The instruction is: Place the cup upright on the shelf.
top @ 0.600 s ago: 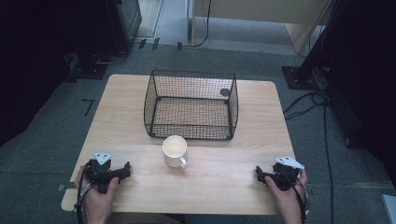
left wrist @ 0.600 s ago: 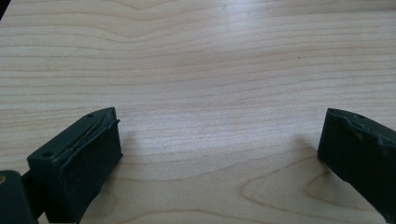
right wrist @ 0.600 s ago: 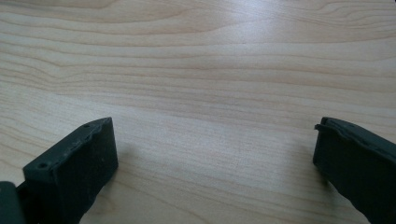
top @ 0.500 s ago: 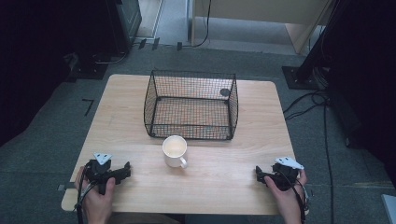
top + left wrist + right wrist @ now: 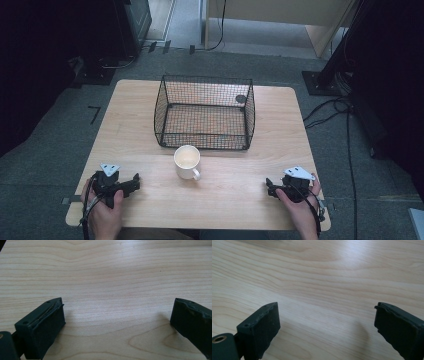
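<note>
A light wooden table (image 5: pixel 135 125) fills the middle of the high view, standing on a grey floor with dark equipment and cables around its edges. A black wire basket (image 5: pixel 205 112) sits in the upper centre of the tabletop, with a small dark round object (image 5: pixel 241 99) seen at its far right corner — whether it lies inside the mesh or behind it cannot be told. Just below the basket's near wall, apart from it, stands a cream mug (image 5: pixel 187 161), upright, its handle pointing toward the lower right. At the lower left of the frame the left gripper (image 5: pixel 134 183) rests low over the table in the person's left hand (image 5: pixel 104 212); at the lower right the right gripper (image 5: pixel 270 188) lies in the right hand (image 5: pixel 300 210), both well apart from the mug. In each gripper view the two black jaws stand wide apart over bare wood grain — nothing between them.
</note>
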`<state>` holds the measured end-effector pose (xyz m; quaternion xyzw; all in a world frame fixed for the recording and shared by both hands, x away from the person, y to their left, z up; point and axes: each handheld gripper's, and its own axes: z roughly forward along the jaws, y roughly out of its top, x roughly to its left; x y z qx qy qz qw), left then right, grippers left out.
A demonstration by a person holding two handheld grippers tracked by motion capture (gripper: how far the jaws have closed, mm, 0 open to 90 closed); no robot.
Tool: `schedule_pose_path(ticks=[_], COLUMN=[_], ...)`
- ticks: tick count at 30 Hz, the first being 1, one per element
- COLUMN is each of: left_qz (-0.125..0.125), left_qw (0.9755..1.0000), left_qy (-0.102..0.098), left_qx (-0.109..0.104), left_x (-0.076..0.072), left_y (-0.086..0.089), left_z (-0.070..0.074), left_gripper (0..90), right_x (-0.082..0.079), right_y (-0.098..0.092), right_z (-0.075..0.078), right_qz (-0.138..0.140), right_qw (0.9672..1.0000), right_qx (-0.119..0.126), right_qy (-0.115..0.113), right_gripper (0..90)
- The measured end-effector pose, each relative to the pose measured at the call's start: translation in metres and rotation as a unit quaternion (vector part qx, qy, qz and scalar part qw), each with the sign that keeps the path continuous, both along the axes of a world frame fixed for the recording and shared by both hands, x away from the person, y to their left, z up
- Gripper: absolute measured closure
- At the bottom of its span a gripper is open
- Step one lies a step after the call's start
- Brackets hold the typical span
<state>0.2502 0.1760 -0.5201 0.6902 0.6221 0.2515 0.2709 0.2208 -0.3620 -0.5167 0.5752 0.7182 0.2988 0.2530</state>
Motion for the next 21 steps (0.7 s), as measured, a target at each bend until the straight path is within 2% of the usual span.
schedule_pose_path(ticks=[5, 11, 19, 21], left_qz=[0.0, -0.001, 0.0, 0.0], left_qw=[1.0, 1.0, 1.0, 1.0], left_qy=[0.0, 0.001, 0.001, 0.0], left_qx=[0.0, 0.001, 0.002, 0.002], left_x=[0.0, 0.001, 0.001, 0.001], left_y=[0.0, 0.0, 0.0, 0.0], left_z=[0.0, 0.0, 0.0, 0.0], left_gripper=[0.0, 0.0, 0.0, 0.0], right_x=[0.001, 0.008, 0.015, 0.017], right_y=[0.017, 0.041, 0.064, 0.072], right_z=[0.006, 0.009, 0.024, 0.028], right_qz=[0.018, 0.036, 0.059, 0.064], right_qw=[0.9998, 0.9993, 0.9982, 0.9978], right_qx=[0.003, 0.002, 0.007, 0.003], right_qy=[-0.005, 0.003, -0.006, -0.016], right_gripper=[5.6, 6.0, 6.0, 6.1])
